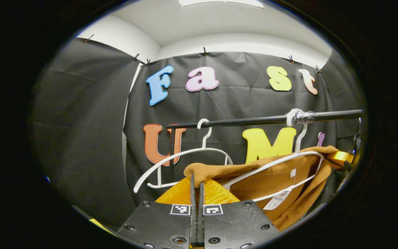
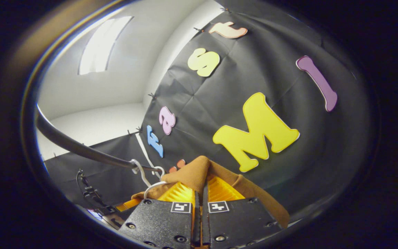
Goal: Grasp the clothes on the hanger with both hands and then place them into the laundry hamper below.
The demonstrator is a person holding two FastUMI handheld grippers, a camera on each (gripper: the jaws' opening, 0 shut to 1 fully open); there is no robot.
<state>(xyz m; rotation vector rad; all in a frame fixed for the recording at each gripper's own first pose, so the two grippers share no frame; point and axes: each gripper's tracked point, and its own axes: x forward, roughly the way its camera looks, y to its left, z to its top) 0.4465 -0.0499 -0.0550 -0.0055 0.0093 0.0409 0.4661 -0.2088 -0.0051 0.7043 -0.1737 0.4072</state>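
A brown garment (image 1: 271,178) hangs on a white hanger (image 1: 301,138) from a black rail (image 1: 247,121). My left gripper (image 1: 196,181) is shut on the garment's near shoulder edge, the cloth bunched over its fingertips. At the garment's far end the other gripper (image 1: 344,158) shows as a small shape. In the right gripper view, my right gripper (image 2: 201,188) is shut on a peak of the brown garment (image 2: 193,174), which drapes over both fingers. The white hanger's hook (image 2: 140,171) sits on the black rail (image 2: 78,147) just to the left.
An empty white hanger (image 1: 181,155) hangs on the rail left of the garment. A taped joint (image 1: 299,117) wraps the rail above the garment's hanger. A paper tag (image 1: 277,200) dangles inside the garment. A black cable (image 2: 88,190) runs low on the left.
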